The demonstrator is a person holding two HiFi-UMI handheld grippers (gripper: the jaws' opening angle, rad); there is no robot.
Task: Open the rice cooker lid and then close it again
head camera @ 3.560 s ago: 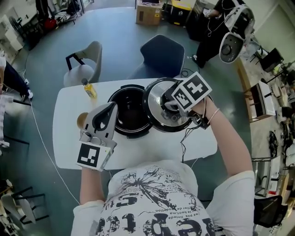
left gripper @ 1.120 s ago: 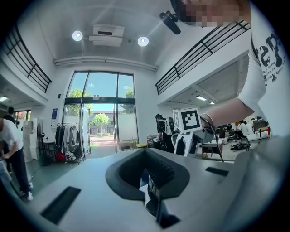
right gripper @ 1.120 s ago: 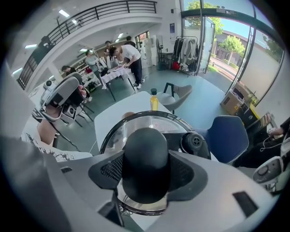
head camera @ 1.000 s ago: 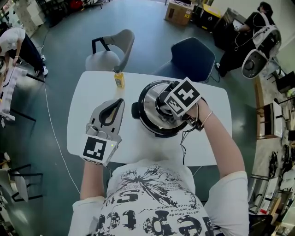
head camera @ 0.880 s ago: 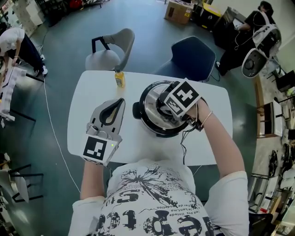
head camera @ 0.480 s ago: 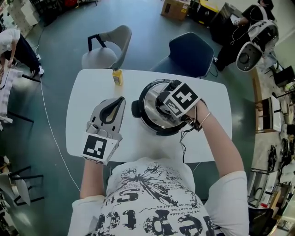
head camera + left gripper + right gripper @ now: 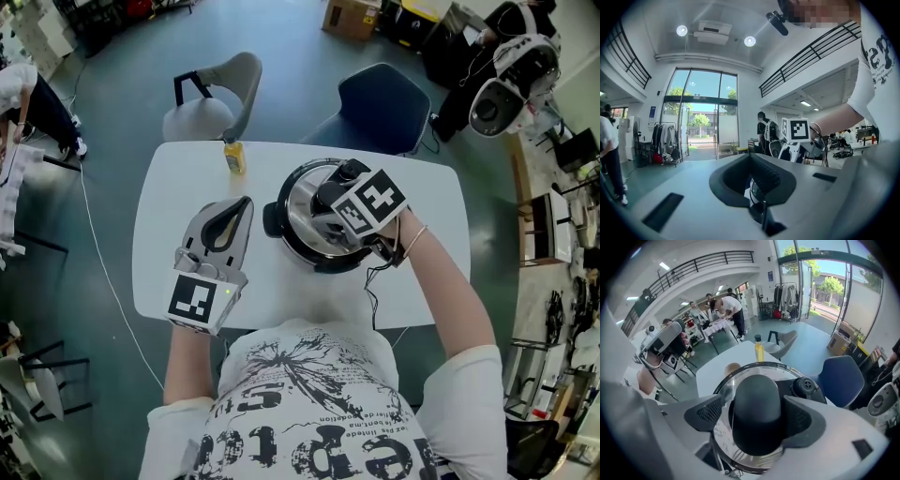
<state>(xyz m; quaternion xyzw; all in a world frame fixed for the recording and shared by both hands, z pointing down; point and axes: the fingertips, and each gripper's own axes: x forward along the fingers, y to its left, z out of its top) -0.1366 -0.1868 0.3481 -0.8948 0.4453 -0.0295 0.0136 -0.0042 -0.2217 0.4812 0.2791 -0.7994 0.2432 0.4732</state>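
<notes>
**A:** Where is the rice cooker?

**B:** The rice cooker (image 7: pixel 274 223) stands on the white table (image 7: pixel 178 272), a little right of the middle of the head view. Its shiny lid (image 7: pixel 302 211) sits down on the pot, closed.

**A:** And the right hand-held gripper?

**B:** The right hand-held gripper (image 7: pixel 755 414) points steeply down over the lid, with its jaws astride the black knob (image 7: pixel 754 397). They have just been opening. In the right gripper view a strip of lid shows between the knob and the jaw at frame left, so that pad is off it. The other jaw stands just beside the knob, and I cannot tell whether it touches. Nothing is squeezed.

**A:** The left one?

**B:** The left hand-held gripper (image 7: pixel 246 204) hovers level over the table at the lower left of the head view, just beside the cooker. Its jaw tips are together and it holds nothing.

**A:** Anything else around?

**B:** A small yellow bottle (image 7: pixel 233 157) stands near the table's far edge, to the upper left of the cooker. A blue chair (image 7: pixel 380 108) stands beyond the table at the upper right.
</notes>
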